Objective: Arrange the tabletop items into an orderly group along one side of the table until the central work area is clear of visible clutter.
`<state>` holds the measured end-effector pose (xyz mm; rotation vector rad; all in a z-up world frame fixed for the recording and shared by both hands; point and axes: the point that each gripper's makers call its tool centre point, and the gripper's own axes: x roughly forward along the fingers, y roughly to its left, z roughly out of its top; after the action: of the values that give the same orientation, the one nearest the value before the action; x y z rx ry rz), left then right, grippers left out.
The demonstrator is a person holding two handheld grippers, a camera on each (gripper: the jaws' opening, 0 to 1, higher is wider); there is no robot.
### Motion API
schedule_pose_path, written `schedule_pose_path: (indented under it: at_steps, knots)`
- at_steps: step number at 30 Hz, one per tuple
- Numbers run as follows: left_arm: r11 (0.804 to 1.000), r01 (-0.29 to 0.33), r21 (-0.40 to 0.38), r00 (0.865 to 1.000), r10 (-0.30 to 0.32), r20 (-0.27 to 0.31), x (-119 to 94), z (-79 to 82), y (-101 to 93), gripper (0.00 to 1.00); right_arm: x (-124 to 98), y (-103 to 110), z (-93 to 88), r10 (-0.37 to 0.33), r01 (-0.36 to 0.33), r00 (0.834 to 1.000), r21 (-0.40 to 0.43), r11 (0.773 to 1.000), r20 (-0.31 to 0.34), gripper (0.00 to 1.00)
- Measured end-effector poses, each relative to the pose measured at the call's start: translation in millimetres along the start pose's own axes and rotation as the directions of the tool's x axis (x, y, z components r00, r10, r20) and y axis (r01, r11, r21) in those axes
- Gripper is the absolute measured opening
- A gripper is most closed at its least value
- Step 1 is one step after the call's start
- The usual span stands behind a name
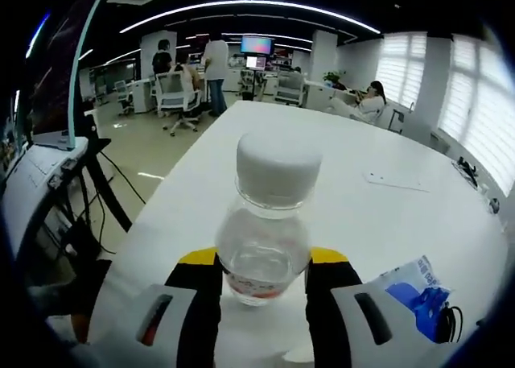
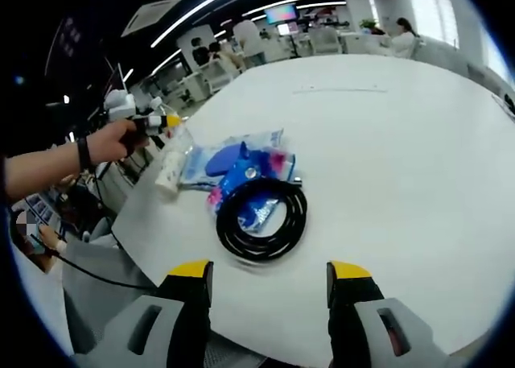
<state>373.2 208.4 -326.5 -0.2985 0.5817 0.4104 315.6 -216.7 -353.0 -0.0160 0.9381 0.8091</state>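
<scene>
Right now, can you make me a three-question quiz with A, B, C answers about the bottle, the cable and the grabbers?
1. Where is the bottle?
A. Between the left gripper's jaws
B. On a chair
C. On the floor

2. What colour is the cable?
A. Red
B. Black
C. Green

3. How is the right gripper?
A. Shut on the cable
B. Shut on the bottle
C. Open, holding nothing

Answers: 1 A, in the left gripper view the clear bottle sits between the yellow-tipped jaws. 2 B, the coil lying on the blue packets is black. 3 C, its jaws stand wide apart over the bare white table, short of the cable.
</scene>
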Motion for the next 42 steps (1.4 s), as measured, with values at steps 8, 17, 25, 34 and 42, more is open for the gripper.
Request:
schedule_pose_path:
  at_steps: [8, 17, 25, 34, 42]
  knots:
    - [0.998, 0.044, -0.035, 0.999, -0.045, -0.006, -0.7, -6.3, -4.8, 0.48, 2.4, 5.2, -4.7, 0.007, -0.007, 1.000, 0.000, 1.000, -0.006, 0.58]
    - [0.980, 0.169, 0.104, 0.986, -0.168, -0.017, 7.5, 3.2, -13.0, 0.51, 0.9, 4.8, -3.5, 0.010, -0.010, 1.000, -0.011, 1.000, 0.000, 0.58]
    - [0.951, 0.252, 0.182, 0.968, -0.247, -0.046, 4.1, 6.5, -8.7, 0.41, -2.0, 1.8, -7.6, 0.004, -0.004, 1.000, -0.006, 1.000, 0.007, 0.59]
    - [0.978, 0.151, 0.146, 0.989, -0.150, -0.013, 5.1, 9.1, -12.1, 0.39, -3.3, 8.4, -7.7, 0.007, -0.007, 1.000, -0.009, 1.000, 0.009, 0.59]
    - [0.993, 0.095, 0.073, 0.995, -0.095, -0.012, 7.7, 10.6, -11.7, 0.40, -8.5, 1.5, -6.6, -0.009, 0.009, 1.000, 0.002, 1.000, 0.022, 0.59]
